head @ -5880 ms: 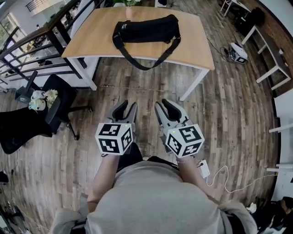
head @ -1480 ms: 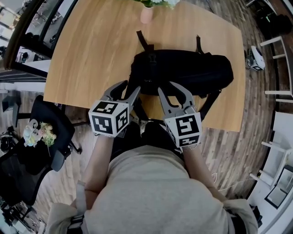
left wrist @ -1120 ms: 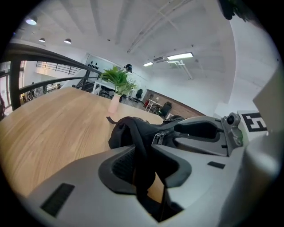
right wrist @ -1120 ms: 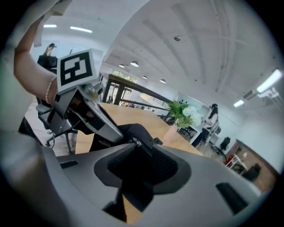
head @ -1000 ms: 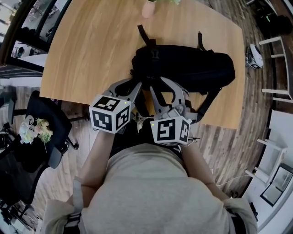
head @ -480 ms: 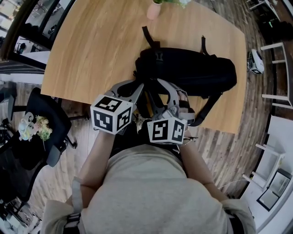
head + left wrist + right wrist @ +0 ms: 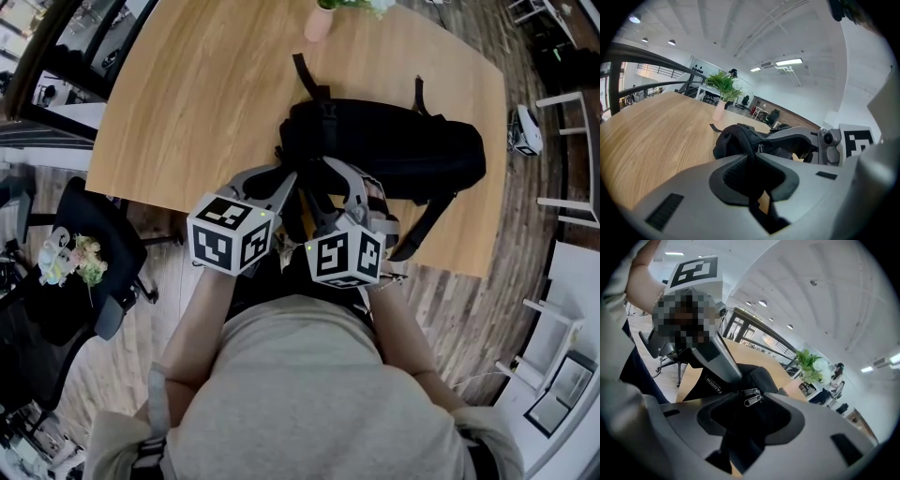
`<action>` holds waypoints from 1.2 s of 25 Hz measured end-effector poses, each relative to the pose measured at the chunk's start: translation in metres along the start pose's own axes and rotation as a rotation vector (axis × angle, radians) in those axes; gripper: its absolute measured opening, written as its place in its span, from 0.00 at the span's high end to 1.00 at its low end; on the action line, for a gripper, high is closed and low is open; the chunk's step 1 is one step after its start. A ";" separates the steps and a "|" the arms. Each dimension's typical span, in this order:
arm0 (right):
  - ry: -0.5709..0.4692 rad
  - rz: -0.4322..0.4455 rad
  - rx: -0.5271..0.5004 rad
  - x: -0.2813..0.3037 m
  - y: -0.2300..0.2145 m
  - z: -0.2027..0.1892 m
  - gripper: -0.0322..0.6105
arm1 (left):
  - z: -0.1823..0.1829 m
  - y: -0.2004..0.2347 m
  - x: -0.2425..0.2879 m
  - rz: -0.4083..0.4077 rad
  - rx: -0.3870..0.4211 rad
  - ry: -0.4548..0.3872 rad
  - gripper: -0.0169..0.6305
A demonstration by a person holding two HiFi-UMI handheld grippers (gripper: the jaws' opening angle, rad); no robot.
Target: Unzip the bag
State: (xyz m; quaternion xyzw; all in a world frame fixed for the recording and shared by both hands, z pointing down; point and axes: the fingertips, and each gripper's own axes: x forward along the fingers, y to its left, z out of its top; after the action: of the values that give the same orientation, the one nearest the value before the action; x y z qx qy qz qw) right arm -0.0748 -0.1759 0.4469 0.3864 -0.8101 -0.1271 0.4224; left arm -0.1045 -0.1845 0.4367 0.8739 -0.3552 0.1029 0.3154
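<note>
Step in hand: brace the bag, then take a zipper pull.

Nearest, left gripper (image 7: pixel 750 157): jaws narrow and closing on a black fold at the near-left end of the bag (image 7: pixel 394 155). The fold runs straight down between the jaw tips, so I judge this to be the anchoring grip.

Just to its right, right gripper (image 7: pixel 751 395): jaws wide and opening. Two metal zipper pulls (image 7: pixel 753 401) lie in the gap at the tips, on the black fabric. The pads are not yet on them.

The bag lies lengthwise along the near-right part of the desk (image 7: pixel 187 112). One strap hangs over the near edge and two strap ends point to the far side. Beyond it stands a pink vase (image 7: pixel 319 23) with greenery, well apart.

Notes for doing it well:
- Take one pull only. The two sit touching, and pinching both would likely lock the zipper.
- Seat the tips fully over the tab before closing, since it is small and flat.
- Keep the left grip firm and pull away from it along the zipper line, so the fabric stays taut and does not bunch.
- Watch the loose strap near the edge, as it could drag.
</note>
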 end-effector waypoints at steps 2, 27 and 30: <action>-0.006 0.011 -0.005 0.000 0.000 -0.001 0.68 | 0.000 0.000 0.000 0.000 0.000 0.002 0.89; -0.066 -0.091 -0.119 -0.024 -0.019 0.009 0.84 | 0.005 0.004 -0.001 0.008 0.031 0.018 0.89; -0.069 -0.104 -0.138 -0.023 -0.021 0.011 0.84 | 0.005 0.004 0.000 0.005 0.035 0.020 0.89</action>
State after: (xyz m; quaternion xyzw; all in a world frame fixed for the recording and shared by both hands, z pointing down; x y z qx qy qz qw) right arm -0.0644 -0.1740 0.4158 0.3931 -0.7923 -0.2177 0.4127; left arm -0.1077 -0.1895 0.4348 0.8774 -0.3524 0.1185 0.3032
